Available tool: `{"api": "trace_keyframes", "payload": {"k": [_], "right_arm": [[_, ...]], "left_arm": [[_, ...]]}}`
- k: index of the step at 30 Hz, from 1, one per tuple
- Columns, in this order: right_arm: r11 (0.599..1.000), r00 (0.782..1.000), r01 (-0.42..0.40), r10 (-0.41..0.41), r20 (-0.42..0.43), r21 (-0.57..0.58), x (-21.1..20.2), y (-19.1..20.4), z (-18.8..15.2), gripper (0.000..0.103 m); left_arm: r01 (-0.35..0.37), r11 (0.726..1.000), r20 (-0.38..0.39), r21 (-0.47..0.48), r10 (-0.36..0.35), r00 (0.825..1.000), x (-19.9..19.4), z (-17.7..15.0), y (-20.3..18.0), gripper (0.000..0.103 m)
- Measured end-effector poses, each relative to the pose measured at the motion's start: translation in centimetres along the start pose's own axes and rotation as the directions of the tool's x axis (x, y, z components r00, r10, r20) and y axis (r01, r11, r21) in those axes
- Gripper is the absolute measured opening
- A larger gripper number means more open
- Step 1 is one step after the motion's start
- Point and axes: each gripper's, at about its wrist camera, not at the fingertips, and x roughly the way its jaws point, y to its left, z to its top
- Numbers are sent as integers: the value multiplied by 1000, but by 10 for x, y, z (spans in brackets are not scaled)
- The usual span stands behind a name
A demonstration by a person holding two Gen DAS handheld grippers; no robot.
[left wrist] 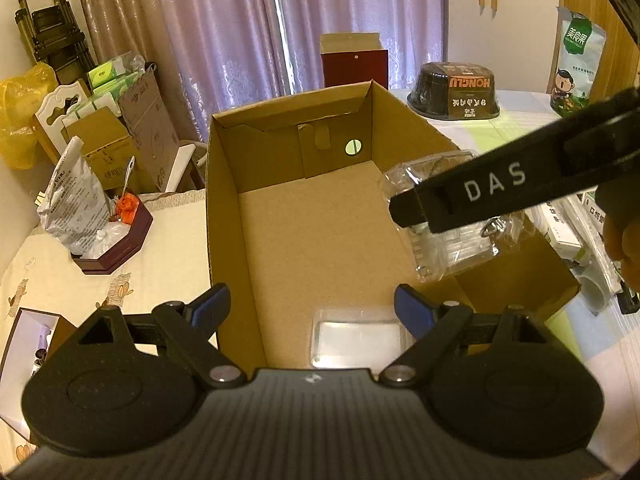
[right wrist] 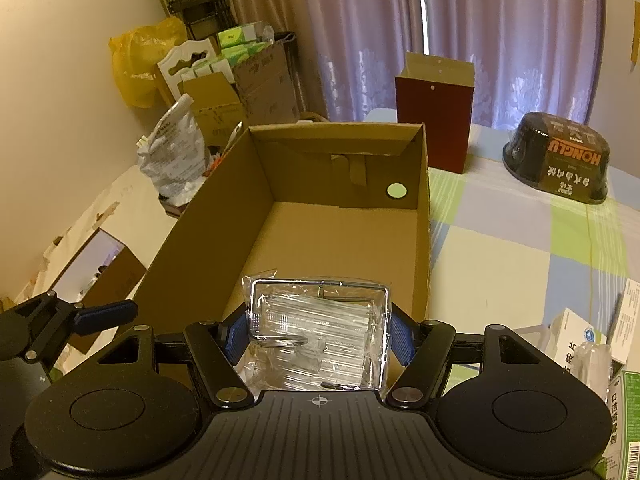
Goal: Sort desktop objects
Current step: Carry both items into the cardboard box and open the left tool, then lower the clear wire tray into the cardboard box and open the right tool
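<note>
The cardboard box (right wrist: 344, 216) is the biggest thing in front of me, open-topped on the table, with a clear plastic tray (left wrist: 356, 336) already lying on its floor at the near end. My right gripper (right wrist: 318, 334) is closed on the wrapped metal-framed packet (right wrist: 320, 332), holding it above the box's near right corner. My left gripper (left wrist: 312, 312) hangs over the near left wall of the box with its jaws spread wide and nothing between them.

My worry is the crinkly film: I judge it slippery, so the packet could slide between the blue pads (right wrist: 236, 338), or catch the box rim and tip out onto the table if I let go too near the wall.

The table wears a checked cloth (right wrist: 520, 240) in pale green, blue and cream. Far right sits a dark bowl (right wrist: 560, 162); a red paper bag (right wrist: 434, 112) stands behind the box. Lilac curtains (right wrist: 480, 32) close off the far side.
</note>
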Motion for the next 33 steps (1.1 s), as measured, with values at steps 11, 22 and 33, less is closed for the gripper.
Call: {"api": "trace_keyframes", "payload": {"k": [11, 22, 33], "right_arm": [[1000, 1000, 12, -12, -13, -1, 7, -3, -3, 68], [1000, 1000, 12, -12, 2, -8, 6, -4, -3, 82], [1000, 1000, 15, -15, 3, -3, 1, -6, -4, 82]], "left_arm": [[7, 1000, -1, -10, -7, 1000, -1, 0, 3, 86], [9, 1000, -3, -20, -9, 1000, 0, -1, 3, 87], [10, 1000, 2, -19, -10, 1000, 0, -2, 3, 87]]}}
